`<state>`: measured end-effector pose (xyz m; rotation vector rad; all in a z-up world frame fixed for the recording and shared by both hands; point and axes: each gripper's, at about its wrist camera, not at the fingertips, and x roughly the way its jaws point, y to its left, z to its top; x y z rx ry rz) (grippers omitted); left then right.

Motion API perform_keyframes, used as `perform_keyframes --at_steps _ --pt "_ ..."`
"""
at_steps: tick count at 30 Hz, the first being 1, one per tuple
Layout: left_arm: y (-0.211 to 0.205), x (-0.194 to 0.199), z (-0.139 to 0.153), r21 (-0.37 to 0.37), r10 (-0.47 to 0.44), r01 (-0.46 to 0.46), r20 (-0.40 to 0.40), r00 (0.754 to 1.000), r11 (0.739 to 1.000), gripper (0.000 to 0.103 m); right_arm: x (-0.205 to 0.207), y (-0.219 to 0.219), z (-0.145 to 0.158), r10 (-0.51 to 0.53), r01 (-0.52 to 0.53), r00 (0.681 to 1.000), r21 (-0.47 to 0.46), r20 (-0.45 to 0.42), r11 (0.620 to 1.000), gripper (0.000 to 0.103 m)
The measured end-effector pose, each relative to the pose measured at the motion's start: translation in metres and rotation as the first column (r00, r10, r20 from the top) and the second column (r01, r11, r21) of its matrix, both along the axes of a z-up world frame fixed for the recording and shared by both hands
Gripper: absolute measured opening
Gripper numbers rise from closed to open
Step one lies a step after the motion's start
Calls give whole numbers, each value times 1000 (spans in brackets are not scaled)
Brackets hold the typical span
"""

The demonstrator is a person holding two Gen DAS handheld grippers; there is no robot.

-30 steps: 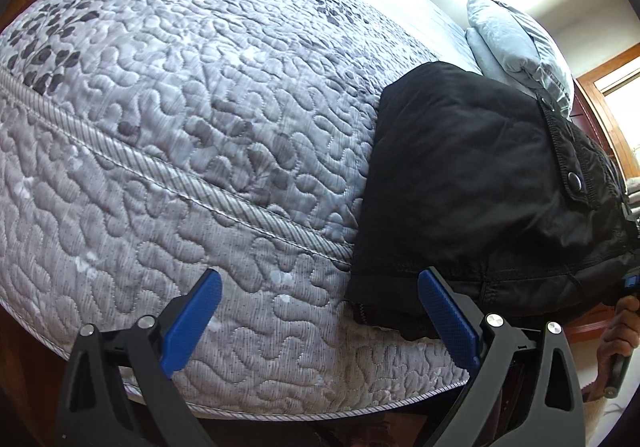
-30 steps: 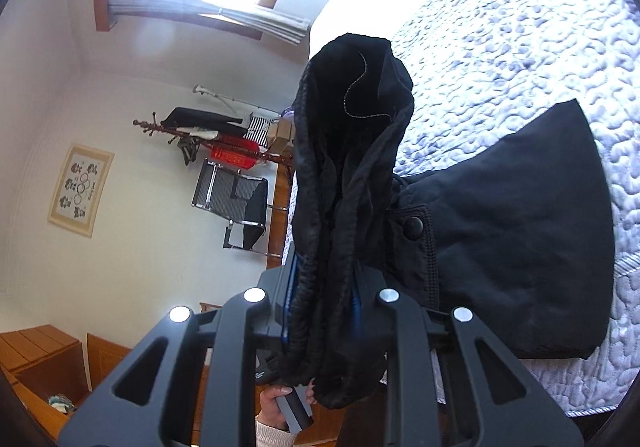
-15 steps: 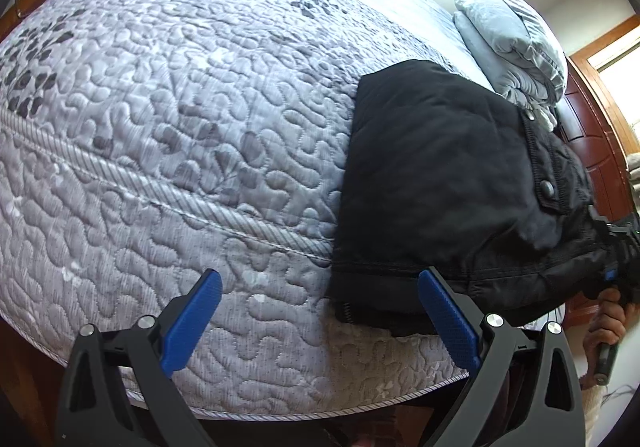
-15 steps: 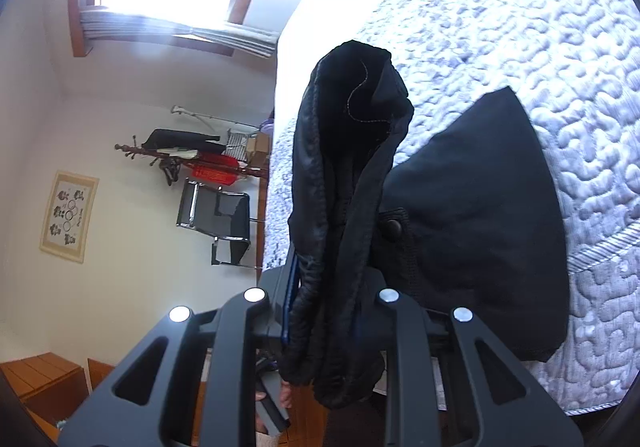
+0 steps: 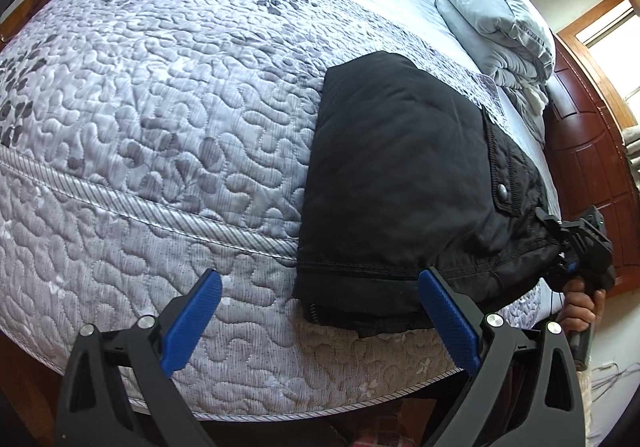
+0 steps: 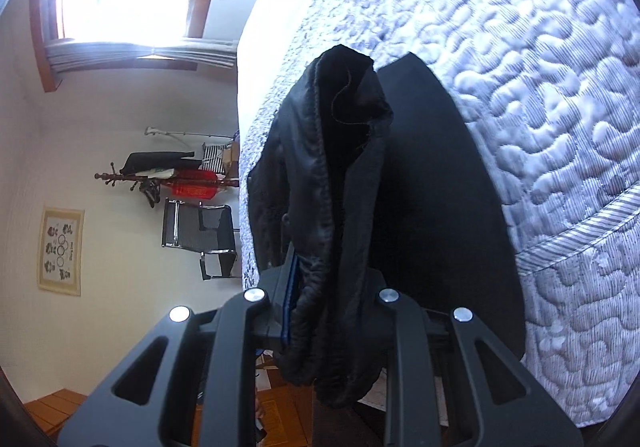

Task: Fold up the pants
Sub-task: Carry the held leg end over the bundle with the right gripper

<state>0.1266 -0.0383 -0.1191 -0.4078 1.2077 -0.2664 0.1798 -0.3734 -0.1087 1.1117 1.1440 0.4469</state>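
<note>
Two tools, left tool [image 5: 320,321] spread empty, right tool [image 6: 332,287] pinching black pants [image 5: 400,175], no legible writing.

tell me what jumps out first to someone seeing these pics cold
The black pants stand out most, folded into a dark block at the near edge of the pale quilted mattress. Next is the right gripper, its jaws shut on a bunched end of the pants, seen off the mattress's right corner in the left wrist view. The left gripper hangs open before the mattress edge, holding nothing.

No legible text or labels.
</note>
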Motion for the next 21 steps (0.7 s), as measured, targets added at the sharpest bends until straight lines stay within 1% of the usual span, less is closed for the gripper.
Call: perform_keyframes --at_steps 4,9,11,13,14,16,18,21 --pt "-6 1 -1 3 -10 10 -5 1000 1000 99 2 -5 -17 -3 3 1000 -2 -30 1000 21" --pt "-12 1 -1 5 -22 22 -8 1000 1000 99 1 -9 -29 -4 4 999 5 -31 1000 23" --pt "-13 1 0 6 -26 26 -7 1000 1000 99 -1 -12 -31 -2 2 1000 -4 -27 1000 29" --pt "-14 1 0 5 -28 28 -7 1000 1000 99 -6 -18 -34 1 -1 1000 -11 -24 1000 32" --pt "-14 1 0 5 -29 29 -7 1000 1000 99 -7 -19 -34 5 -5 1000 -11 -24 1000 36" --pt "-14 1 1 5 -29 29 -6 1000 1000 99 -10 -21 -31 3 -3 1000 8 -20 1000 56" --pt "-14 1 1 5 -30 30 -3 1000 1000 99 -22 -29 -29 -4 4 1000 10 -8 1000 63" --pt "-13 -1 0 0 -27 27 -5 1000 1000 99 -37 -36 -27 4 -4 1000 -1 -9 1000 65"
